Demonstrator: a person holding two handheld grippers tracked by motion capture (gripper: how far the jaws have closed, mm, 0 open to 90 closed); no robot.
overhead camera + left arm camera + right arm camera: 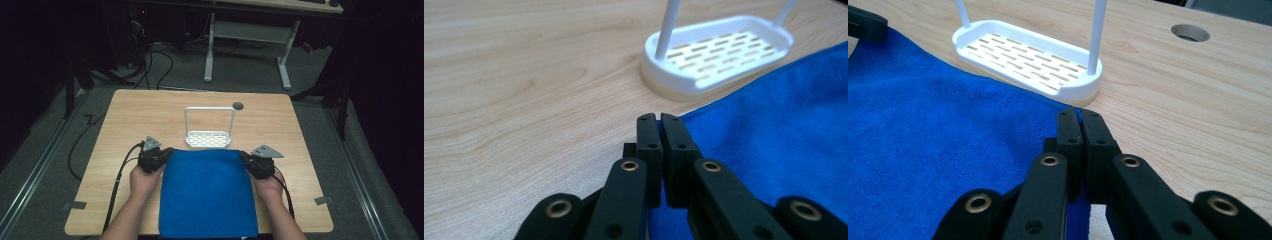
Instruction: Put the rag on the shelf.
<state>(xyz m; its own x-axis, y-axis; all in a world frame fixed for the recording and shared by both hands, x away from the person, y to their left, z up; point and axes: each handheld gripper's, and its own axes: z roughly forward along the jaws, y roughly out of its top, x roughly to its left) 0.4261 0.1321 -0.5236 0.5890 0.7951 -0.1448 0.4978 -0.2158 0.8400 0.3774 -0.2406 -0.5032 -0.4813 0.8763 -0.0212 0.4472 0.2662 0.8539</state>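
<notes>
Left gripper (167, 152): jaws pressed together, no gap visible between them in the left gripper view (659, 120). They pinch the far left corner of the cloth (207, 192); blue fabric shows under and to the right of the jaws. Person's left hand (144, 179) grips the body of the tool; cable trails back toward the near edge.

Right gripper (245, 157): jaws likewise closed tight, seen in the right gripper view (1079, 114). They clamp the far right corner of the cloth, fabric edge caught between them. Right hand (267, 184) holds the tool.

Cloth: blue, lies flat, spread over the near middle of the table (125, 130); its near edge reaches the table's near edge. Both far corners are held, grippers well apart, one per corner.

Rack (209, 138): white, slotted base with a tall loop handle, upright. Stands near the table's middle, just beyond the cloth's far edge, between the two grippers. Whether base and cloth touch: cannot tell.

Hole (238, 105): round, dark, near the far edge, right of the rack handle.

Table: light wood grain. Tape pieces near both near corners.

Room: dim, grey floor, loose cables, white legs of a desk (250, 35) beyond.
</notes>
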